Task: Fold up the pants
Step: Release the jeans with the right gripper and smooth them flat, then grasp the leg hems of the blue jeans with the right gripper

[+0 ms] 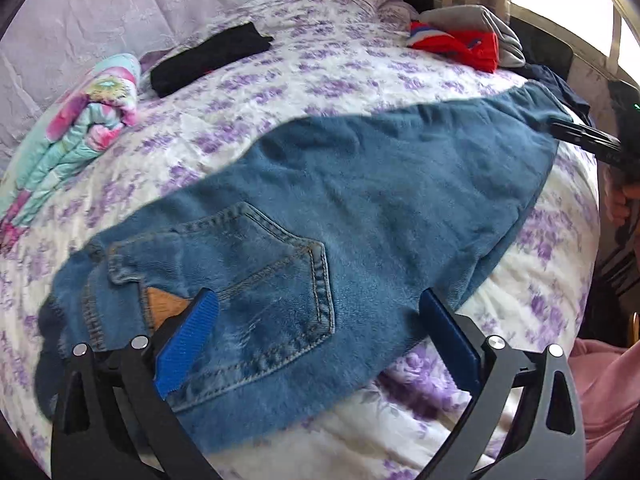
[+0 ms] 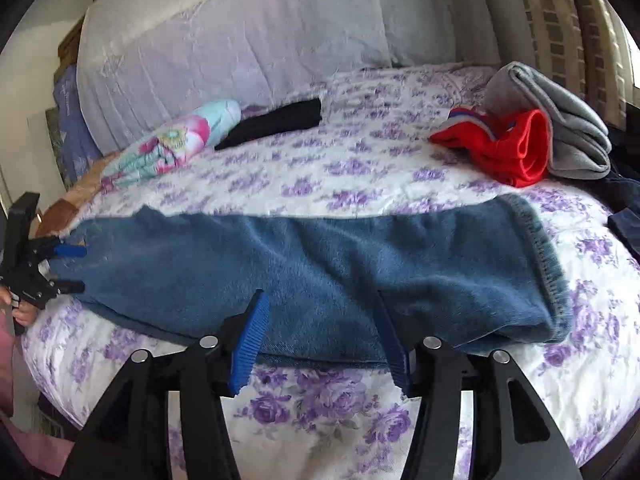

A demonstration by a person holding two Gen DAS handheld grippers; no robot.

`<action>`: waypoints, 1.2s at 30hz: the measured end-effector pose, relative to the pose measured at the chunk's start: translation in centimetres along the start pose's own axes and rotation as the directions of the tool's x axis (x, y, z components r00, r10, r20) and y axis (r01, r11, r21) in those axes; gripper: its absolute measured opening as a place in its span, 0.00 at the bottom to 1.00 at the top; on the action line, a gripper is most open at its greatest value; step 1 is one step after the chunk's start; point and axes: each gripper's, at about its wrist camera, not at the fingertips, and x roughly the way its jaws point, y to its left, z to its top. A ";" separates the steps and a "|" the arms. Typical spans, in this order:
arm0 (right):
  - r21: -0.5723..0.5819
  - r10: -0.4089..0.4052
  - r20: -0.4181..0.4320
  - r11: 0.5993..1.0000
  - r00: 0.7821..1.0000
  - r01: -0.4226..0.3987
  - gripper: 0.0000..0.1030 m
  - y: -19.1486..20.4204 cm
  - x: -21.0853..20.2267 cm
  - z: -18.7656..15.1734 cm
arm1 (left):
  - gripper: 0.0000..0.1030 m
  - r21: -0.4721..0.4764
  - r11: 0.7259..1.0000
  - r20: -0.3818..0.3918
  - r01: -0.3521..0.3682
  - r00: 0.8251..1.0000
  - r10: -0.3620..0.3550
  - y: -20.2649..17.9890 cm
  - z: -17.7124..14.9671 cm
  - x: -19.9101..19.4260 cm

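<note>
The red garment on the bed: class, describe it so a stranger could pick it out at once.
Start at the bed with the purple-flowered cover and look to its far right corner, near the window. A folded grey garment lies there, and the red garment is bunched against its left side. It is the only bright red item, with a blue-and-white striped edge; the jeans are blue.

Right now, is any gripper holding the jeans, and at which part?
Nothing is held. The left gripper and the right gripper both stand open over the jeans, pads not pressing the cloth.
</note>
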 end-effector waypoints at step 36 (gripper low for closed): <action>0.030 -0.146 -0.020 0.989 0.989 0.146 0.73 -3.0 0.2 1.5 | 0.95 -0.276 0.926 0.022 -0.257 0.962 0.274 7.1 -2.0 -6.3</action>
